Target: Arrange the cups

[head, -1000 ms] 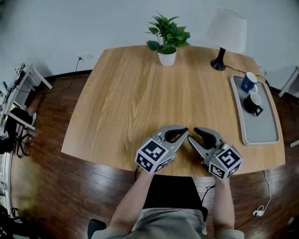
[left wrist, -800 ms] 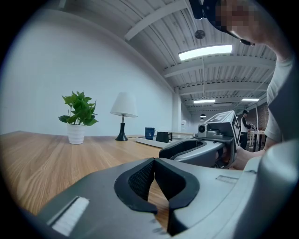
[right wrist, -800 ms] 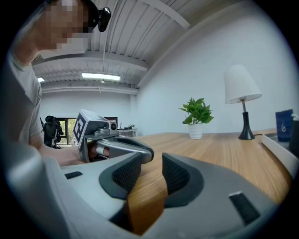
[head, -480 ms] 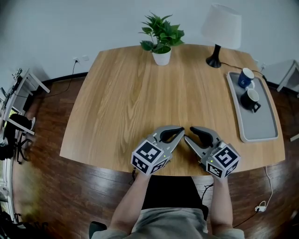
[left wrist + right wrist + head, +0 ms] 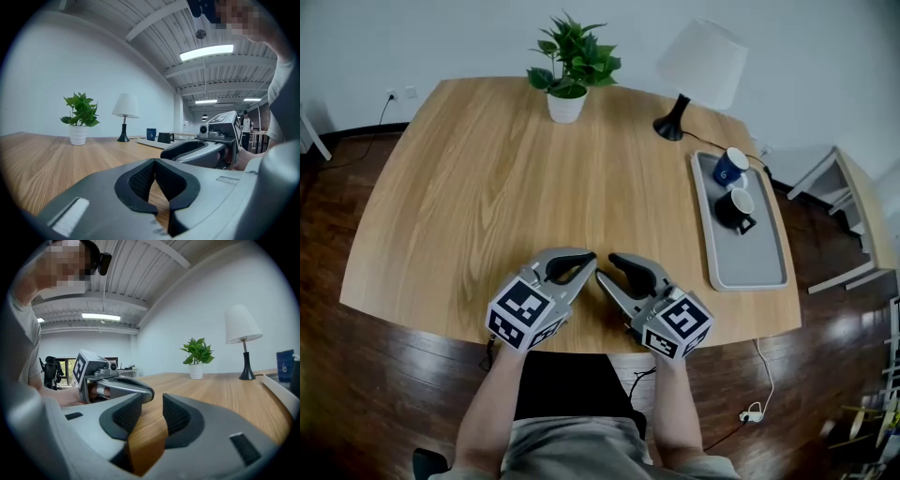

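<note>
A blue cup [image 5: 730, 166] and a black cup [image 5: 736, 208] stand on the far half of a grey tray [image 5: 750, 267] at the table's right side. Both cups are small and distant in the left gripper view, blue [image 5: 151, 134] and black [image 5: 165, 137]. My left gripper [image 5: 584, 263] rests at the table's near edge, shut with its pads together and nothing between them [image 5: 153, 161]. My right gripper [image 5: 616, 263] lies beside it, tip to tip, open by a narrow gap and empty [image 5: 152, 411]. Both are far from the cups.
A potted plant [image 5: 567, 70] and a white lamp [image 5: 698, 66] stand at the far edge of the wooden table [image 5: 487, 187]. A cable hangs off the right corner to the floor [image 5: 764, 375]. A pale shelf [image 5: 853, 216] stands right of the table.
The head view has swung to the right, so table, tray and plant sit further left in the picture. Both grippers keep their places at the near edge; the cups have not moved.
</note>
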Motion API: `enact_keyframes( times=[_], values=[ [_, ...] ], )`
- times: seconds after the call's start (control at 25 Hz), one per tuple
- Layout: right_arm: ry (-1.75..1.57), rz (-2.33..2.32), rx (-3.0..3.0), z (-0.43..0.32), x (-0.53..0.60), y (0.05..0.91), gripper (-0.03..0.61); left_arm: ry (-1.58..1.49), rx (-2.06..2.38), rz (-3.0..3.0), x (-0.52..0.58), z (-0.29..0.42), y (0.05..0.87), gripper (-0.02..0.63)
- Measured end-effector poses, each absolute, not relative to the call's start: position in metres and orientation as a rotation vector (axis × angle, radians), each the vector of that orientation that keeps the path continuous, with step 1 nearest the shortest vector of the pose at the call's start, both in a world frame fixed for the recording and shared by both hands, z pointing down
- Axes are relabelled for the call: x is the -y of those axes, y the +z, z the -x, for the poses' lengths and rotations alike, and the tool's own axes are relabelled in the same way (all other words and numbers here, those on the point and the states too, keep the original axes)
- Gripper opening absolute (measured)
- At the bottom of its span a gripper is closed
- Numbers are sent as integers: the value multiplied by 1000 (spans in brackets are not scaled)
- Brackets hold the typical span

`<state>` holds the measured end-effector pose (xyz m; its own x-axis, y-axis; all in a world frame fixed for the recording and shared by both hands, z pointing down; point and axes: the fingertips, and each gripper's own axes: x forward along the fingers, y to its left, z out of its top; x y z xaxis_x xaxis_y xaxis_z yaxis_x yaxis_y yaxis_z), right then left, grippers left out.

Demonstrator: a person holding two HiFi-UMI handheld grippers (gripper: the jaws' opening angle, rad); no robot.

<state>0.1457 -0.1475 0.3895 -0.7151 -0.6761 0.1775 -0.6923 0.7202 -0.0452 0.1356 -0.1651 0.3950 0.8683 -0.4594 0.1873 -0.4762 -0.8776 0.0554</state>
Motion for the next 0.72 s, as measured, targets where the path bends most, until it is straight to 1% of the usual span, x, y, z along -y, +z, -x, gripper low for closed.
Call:
enact_keyframes(
  times=[0.72],
  values=[
    [171,-1106,2753,-150,149,391,129,237,739,-2938,166,-141,393,8]
  ],
)
